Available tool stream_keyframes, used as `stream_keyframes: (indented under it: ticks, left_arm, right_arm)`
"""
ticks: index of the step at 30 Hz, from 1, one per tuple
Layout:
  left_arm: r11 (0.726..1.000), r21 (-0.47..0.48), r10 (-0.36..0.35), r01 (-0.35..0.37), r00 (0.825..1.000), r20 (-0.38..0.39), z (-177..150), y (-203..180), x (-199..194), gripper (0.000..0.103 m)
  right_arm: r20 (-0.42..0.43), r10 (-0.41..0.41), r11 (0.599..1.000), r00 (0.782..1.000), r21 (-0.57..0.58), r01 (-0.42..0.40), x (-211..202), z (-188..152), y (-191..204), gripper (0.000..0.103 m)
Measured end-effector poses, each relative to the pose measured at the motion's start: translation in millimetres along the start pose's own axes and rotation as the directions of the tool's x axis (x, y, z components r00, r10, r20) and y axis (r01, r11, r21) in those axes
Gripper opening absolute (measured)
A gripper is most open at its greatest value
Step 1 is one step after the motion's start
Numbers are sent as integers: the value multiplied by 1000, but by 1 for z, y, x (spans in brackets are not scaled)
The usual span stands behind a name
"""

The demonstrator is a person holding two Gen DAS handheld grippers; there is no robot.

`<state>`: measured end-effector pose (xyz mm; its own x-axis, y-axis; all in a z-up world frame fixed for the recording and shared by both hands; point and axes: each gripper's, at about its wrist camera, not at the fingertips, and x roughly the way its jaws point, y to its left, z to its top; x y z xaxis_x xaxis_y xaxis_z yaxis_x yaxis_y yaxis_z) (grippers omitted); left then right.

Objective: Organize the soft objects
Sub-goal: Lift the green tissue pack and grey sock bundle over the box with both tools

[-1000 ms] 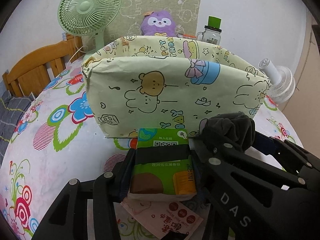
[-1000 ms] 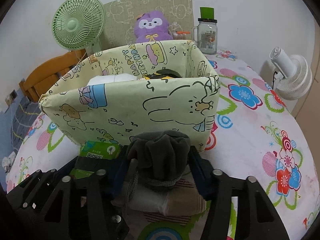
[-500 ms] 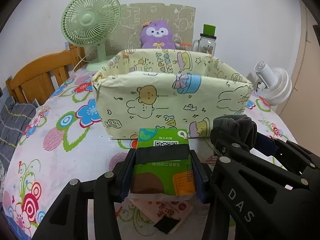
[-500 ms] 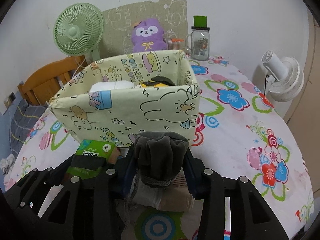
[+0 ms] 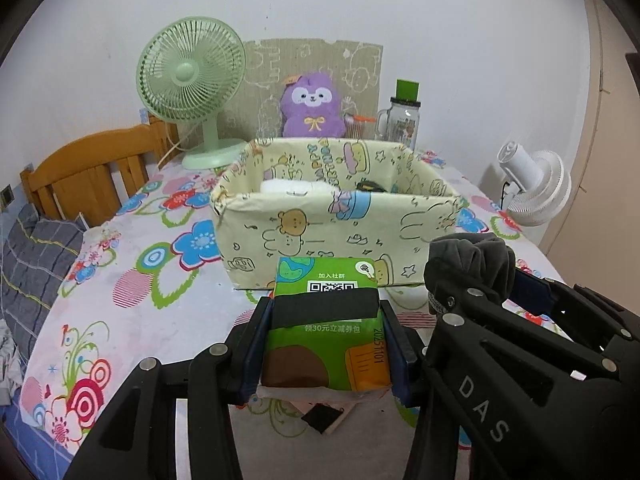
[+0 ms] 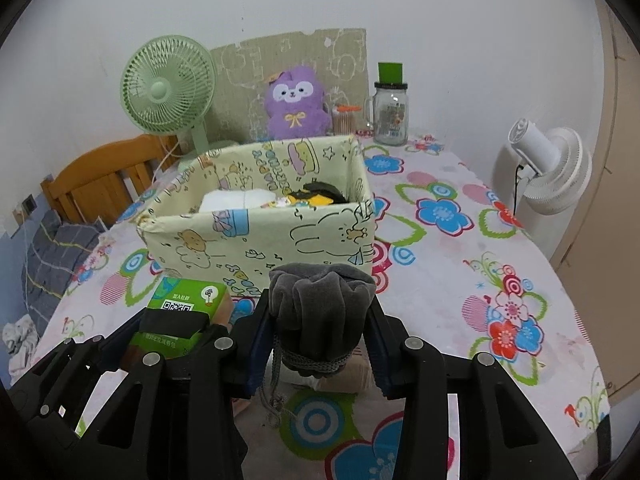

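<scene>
My left gripper (image 5: 326, 320) is shut on a green tissue pack (image 5: 326, 344), held above the table in front of the cream cartoon-print fabric box (image 5: 320, 232). To its right, my right gripper (image 6: 320, 312) is shut on a grey drawstring pouch (image 6: 320, 300), also in front of the box (image 6: 260, 240) and near its right corner. Inside the box lie a white soft item (image 6: 232, 200) and a yellow-and-black item (image 6: 316, 198). The left wrist view shows the pouch (image 5: 468, 260) too, and the right wrist view shows the pack (image 6: 184, 300).
On the floral tablecloth behind the box stand a green fan (image 5: 190, 80), a purple plush (image 5: 312, 108) and a glass jar (image 5: 402, 124). A white fan (image 5: 534, 188) sits at the right edge, a wooden chair (image 5: 92, 172) at the left. A pink packet (image 5: 320, 412) and a folded beige cloth (image 6: 340, 376) lie under the grippers.
Both grippers have risen and drawn back from the box, carrying the pack and the pouch. The box looks smaller and its inside now shows in the left wrist view.
</scene>
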<state>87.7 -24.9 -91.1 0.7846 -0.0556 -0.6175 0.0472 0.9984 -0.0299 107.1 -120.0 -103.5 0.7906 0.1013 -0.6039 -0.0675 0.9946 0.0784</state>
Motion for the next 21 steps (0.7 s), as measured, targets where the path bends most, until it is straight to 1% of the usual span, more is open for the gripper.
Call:
stream_keyframes:
  ticks: [11,21]
  left_arm:
    - [1000,10,-14,13,998,60,6,-4,-34,52]
    - [1000,26,-16,13,994,112,20,-7,-61,52]
  right_arm:
    - [61,-15,1000,998,4,14,-39,4,1,46]
    - [113,-27,1000,993,2,27,-72,18,4,46]
